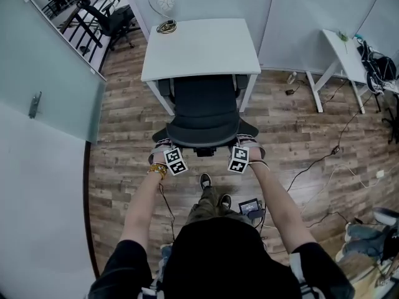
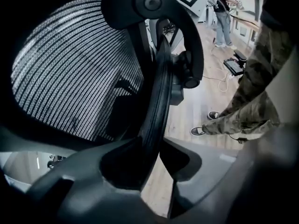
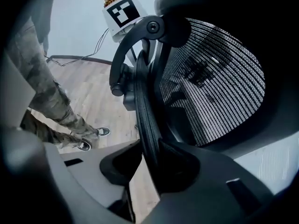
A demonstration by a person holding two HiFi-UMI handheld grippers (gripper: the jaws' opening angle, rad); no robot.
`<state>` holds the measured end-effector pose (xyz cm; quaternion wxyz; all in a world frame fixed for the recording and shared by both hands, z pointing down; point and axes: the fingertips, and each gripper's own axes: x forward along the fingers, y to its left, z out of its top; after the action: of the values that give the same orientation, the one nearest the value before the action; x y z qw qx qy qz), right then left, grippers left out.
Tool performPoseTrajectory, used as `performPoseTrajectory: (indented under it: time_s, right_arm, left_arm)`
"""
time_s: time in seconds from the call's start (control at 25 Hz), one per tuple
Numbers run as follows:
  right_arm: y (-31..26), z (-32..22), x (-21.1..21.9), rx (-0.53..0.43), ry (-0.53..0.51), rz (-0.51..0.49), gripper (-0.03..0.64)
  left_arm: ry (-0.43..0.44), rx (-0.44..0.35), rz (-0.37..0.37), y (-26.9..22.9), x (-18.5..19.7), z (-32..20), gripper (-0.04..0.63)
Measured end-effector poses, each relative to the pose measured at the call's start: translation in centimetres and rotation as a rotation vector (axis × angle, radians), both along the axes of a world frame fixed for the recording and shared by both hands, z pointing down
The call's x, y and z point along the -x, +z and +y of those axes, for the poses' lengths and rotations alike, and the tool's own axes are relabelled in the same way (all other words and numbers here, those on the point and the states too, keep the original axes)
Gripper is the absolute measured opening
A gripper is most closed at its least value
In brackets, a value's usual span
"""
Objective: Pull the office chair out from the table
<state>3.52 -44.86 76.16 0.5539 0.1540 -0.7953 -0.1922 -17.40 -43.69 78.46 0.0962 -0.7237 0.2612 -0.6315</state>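
The black mesh office chair (image 1: 206,111) stands with its seat partly under the white table (image 1: 202,45), its backrest toward me. My left gripper (image 1: 167,149) holds the backrest's top left corner and my right gripper (image 1: 244,147) the top right. In the left gripper view, the black backrest rim (image 2: 156,111) runs between the jaws of the left gripper (image 2: 149,157), beside the mesh (image 2: 74,73). The right gripper view shows the same rim (image 3: 147,120) clamped in the right gripper (image 3: 149,164).
A coiled cable (image 1: 166,26) lies on the table's far edge. A frosted glass partition (image 1: 50,80) stands at left, a second white table (image 1: 340,55) at right. Cables (image 1: 324,161) and a small device (image 1: 250,207) lie on the wood floor near my feet (image 1: 206,180).
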Motion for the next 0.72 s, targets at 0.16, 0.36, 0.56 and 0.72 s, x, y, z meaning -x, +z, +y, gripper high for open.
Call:
performPoseTrajectory:
  time_s: [0.16, 0.36, 0.56, 0.72]
  right_arm:
    - [0.0, 1.0, -1.5, -0.002, -0.018, 0.012, 0.101]
    - [0.1, 2.0, -2.3, 0.004, -0.009, 0.003, 0.101]
    - [0.1, 2.9, -2.1, 0.006, -0.012, 0.007, 0.101]
    - [0.1, 3.5, -1.6, 0.0, -0.013, 0.006, 0.101]
  left_arm:
    - [-0.015, -0.005, 0.007, 0.2, -1.4, 1.5, 0.135]
    - [-0.02, 0.005, -0.007, 0.2, -2.2, 2.6, 0.135]
    - [-0.033, 0.005, -0.01, 0.3, -2.0, 3.4, 0.137]
    - [-0.028, 0.0, -0.012, 0.3, -1.5, 4.0, 0.137]
